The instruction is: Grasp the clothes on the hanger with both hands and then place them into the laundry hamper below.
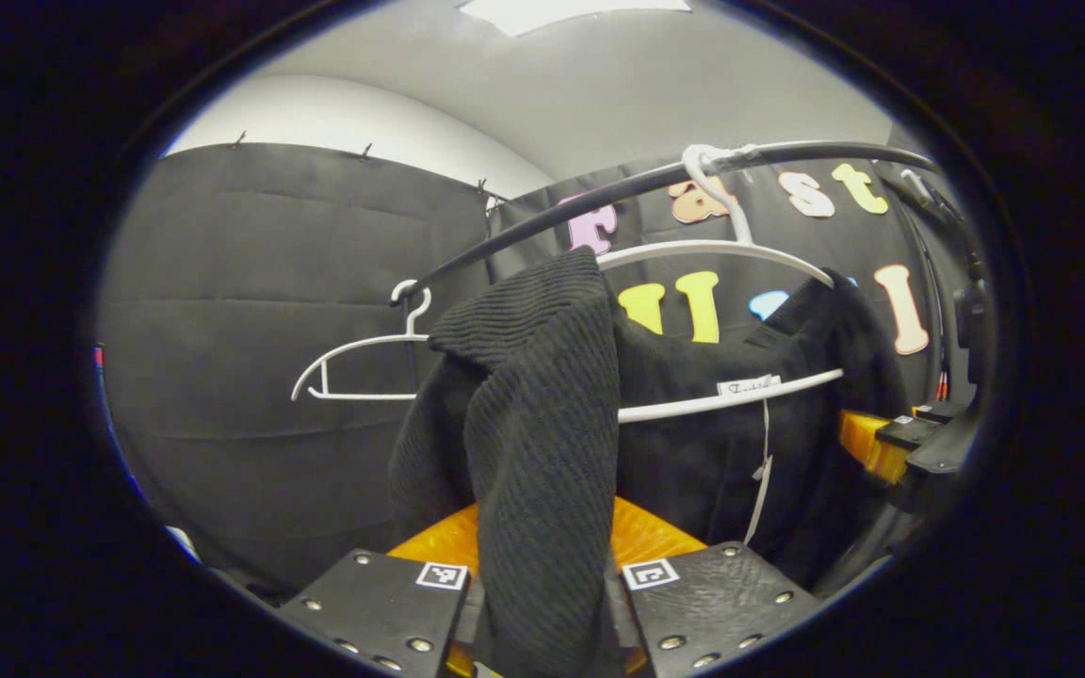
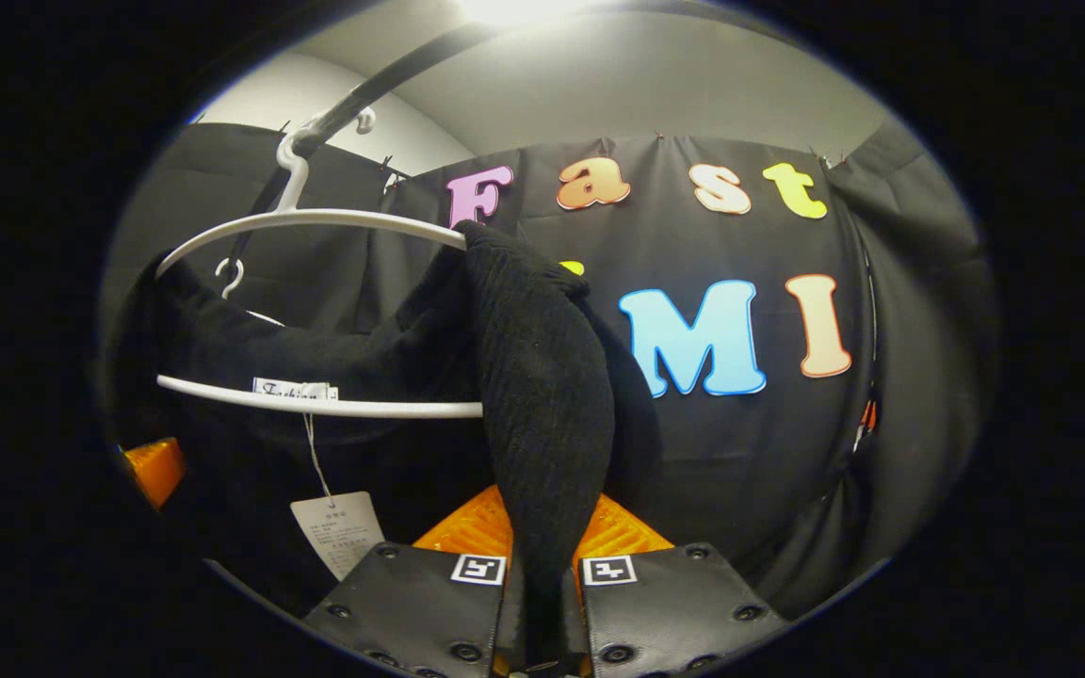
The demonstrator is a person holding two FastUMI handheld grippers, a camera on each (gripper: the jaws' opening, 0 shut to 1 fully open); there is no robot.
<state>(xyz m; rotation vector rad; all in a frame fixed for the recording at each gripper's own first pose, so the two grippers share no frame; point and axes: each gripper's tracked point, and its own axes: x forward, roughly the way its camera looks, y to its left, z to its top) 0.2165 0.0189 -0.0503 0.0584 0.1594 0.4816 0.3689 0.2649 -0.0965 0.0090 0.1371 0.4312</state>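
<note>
I have the black knit sweater [image 1: 542, 414] pinched at both shoulders. My left tool [image 1: 542, 603] is closed on a thick fold of the ribbed knit that runs up from between its fingers to the near end of the white hanger [image 1: 721, 250]; my right tool [image 2: 542, 603] is closed on a narrower fold that rises to the other end of the same hanger [image 2: 316, 218]. From the left gripper view I can also see part of the right tool off at the far side, beyond the far shoulder.

The sweater is not off yet — each gripped fold is draped over a hanger tip, and the body of the garment hangs behind the lower bar, with the neck label and a paper tag [image 2: 337, 529] dangling from it. The hanger hooks onto the dark rail [image 1: 599, 202] above, and a second, bare hanger [image 1: 364, 363] sits farther along that rail.

What the next move turns on, as I judge it: the hanger's long axis runs straight from one tool to the other, and both shoulder folds lie above my fingers, over the tips. So each fold has to come up and outward past its tip before anything goes down. The hamper lies below, out of my sight from here.
</note>
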